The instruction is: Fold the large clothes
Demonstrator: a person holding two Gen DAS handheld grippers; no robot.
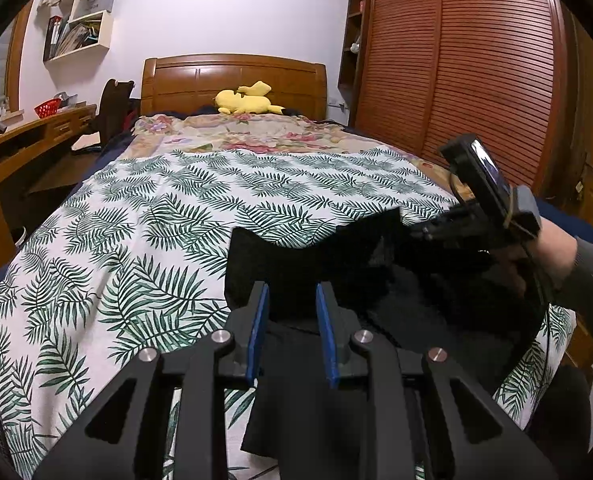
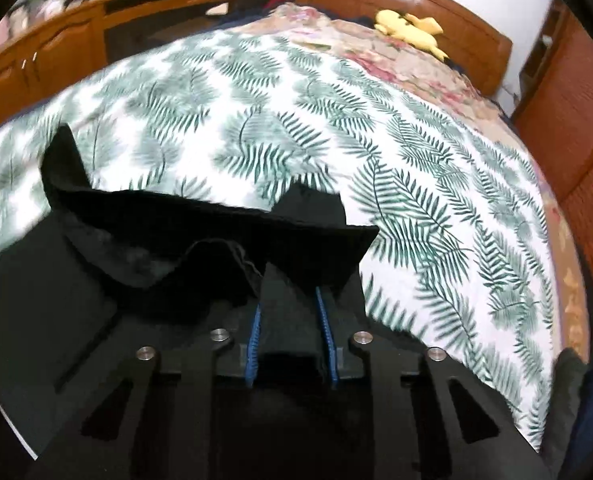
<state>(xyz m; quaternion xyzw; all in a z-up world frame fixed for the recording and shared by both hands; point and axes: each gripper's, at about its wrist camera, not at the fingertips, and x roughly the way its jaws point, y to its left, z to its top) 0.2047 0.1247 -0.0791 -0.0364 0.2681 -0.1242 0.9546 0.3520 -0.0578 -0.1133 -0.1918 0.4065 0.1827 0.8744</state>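
Observation:
A large black garment [image 1: 336, 264] lies bunched at the near edge of the bed on a white sheet with green fern leaves [image 1: 144, 216]. My left gripper [image 1: 292, 292] is open, its blue pads either side of the cloth's near edge, nothing pinched. My right gripper [image 2: 290, 280] has black cloth [image 2: 216, 236] between its blue pads and draped over its fingertips, and holds it lifted above the sheet [image 2: 336, 128]. In the left wrist view the right gripper [image 1: 448, 228] is at the garment's right side, held by a hand.
The bed has a floral cover [image 1: 236, 132] and a yellow plush toy [image 1: 244, 100] by the wooden headboard [image 1: 232, 76]. A wooden desk [image 1: 28, 136] stands left. A slatted wardrobe [image 1: 476, 68] stands right.

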